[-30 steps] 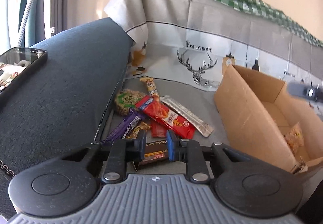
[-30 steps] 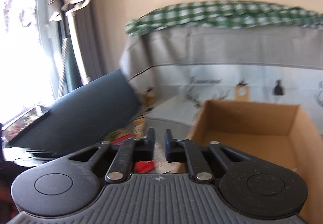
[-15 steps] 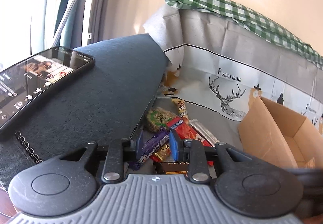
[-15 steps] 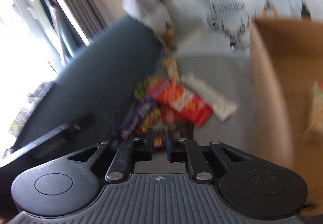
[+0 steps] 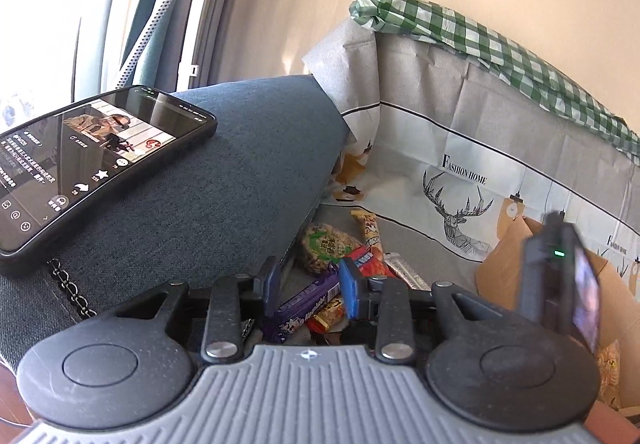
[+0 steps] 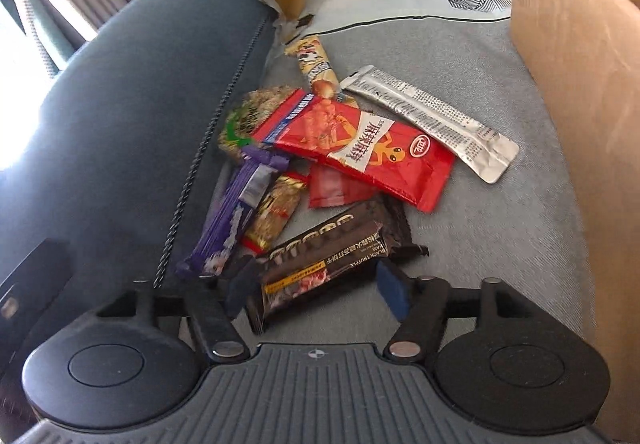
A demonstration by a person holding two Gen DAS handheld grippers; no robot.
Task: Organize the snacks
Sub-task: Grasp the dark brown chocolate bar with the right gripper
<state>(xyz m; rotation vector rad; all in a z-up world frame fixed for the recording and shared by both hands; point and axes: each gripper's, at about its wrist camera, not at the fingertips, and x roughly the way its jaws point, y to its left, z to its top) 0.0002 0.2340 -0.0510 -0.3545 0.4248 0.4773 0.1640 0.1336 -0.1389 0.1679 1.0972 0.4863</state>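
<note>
Right wrist view: the right gripper (image 6: 316, 290), which a second ago was facing the wall with its jaws together, is now tilting steeply down over the snack pile, and its jaws are opening wide around the dark brown rectangular chocolate bar wrapper (image 6: 332, 256), which is lying between them untouched; this indicates a pick for the open brown cardboard box (image 6: 568, 56) to the right of the jaws. The left gripper (image 5: 308, 290) is hovering above the pile, jaws narrow but opening and empty, with the purple foil candy bar (image 5: 304, 302) below and beyond them.
</note>
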